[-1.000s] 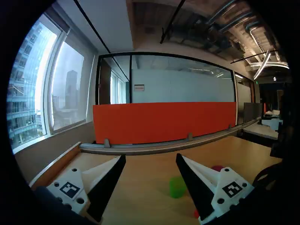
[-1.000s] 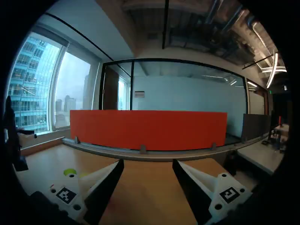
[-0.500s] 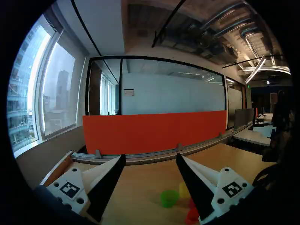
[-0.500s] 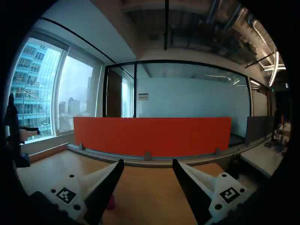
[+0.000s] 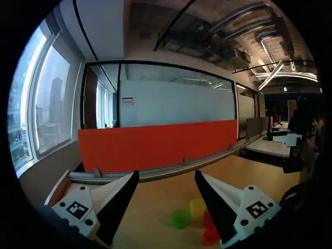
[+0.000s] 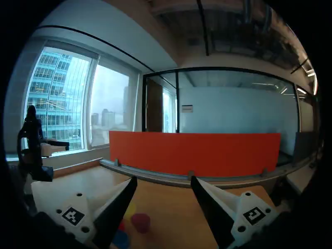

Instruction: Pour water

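Both pairs of jaws stand wide apart and grip nothing. Your left gripper (image 5: 166, 176) hangs above a pale wooden desk (image 5: 151, 209), and between and below its fingers you see the cups: a green cup (image 5: 180, 218) nearest the middle, a yellow cup (image 5: 198, 206) just behind it and to its right, and a red cup (image 5: 211, 235) partly hidden by the right finger. Whether any of them holds water you cannot tell.

Your right gripper (image 6: 163, 182) looks along the same desk. Low between its fingers a pink cup (image 6: 142, 222) stands upright; the yellow cup peeks out beside the left finger, and a blue cup (image 6: 121, 240) sits at the bottom edge, part hidden by that finger.

Along the far edge of the desk runs a long orange panel (image 5: 157, 143) set in a grey metal rail (image 5: 166, 169). Behind it you see a glass wall (image 5: 178, 99) in a dark frame. Tall windows (image 6: 62, 108) line the left side of the room and look out on city towers under a grey sky. Overhead the ceiling (image 5: 216, 37) is open, with bare pipes and ducts, and a bright light strip (image 5: 272, 74) runs at the right. More desks (image 5: 269, 146) stand off to the right, in a darker part of the room.
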The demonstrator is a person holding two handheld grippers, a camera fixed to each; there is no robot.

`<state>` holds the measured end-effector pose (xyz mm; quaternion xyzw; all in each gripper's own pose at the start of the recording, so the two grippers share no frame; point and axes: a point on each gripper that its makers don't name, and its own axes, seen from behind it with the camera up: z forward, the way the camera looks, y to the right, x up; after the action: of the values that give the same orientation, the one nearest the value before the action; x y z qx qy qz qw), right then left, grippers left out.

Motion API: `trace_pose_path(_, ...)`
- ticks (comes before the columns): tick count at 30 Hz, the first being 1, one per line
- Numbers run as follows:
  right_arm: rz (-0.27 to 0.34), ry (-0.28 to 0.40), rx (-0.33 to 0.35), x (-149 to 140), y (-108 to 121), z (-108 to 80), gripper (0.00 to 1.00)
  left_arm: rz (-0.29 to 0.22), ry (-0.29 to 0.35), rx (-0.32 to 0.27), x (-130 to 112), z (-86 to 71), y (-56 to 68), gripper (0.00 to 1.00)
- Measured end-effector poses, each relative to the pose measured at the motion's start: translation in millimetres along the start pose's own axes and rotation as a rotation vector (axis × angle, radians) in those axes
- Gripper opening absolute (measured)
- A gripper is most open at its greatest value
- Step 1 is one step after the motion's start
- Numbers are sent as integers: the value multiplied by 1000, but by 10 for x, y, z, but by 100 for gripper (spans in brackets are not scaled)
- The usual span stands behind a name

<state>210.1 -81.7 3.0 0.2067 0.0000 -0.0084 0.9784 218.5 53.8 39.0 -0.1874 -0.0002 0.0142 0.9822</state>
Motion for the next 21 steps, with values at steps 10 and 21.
trace_pose_path(10, -8, 3, 139, 110, -390, -15, 100, 16, -4, -79, 5, 13, 153, 100)
trace_pose_path(21, -35, -72, 257, -106, -707, -49, 100, 25, -59, -130, -214, 49, 246, 100)
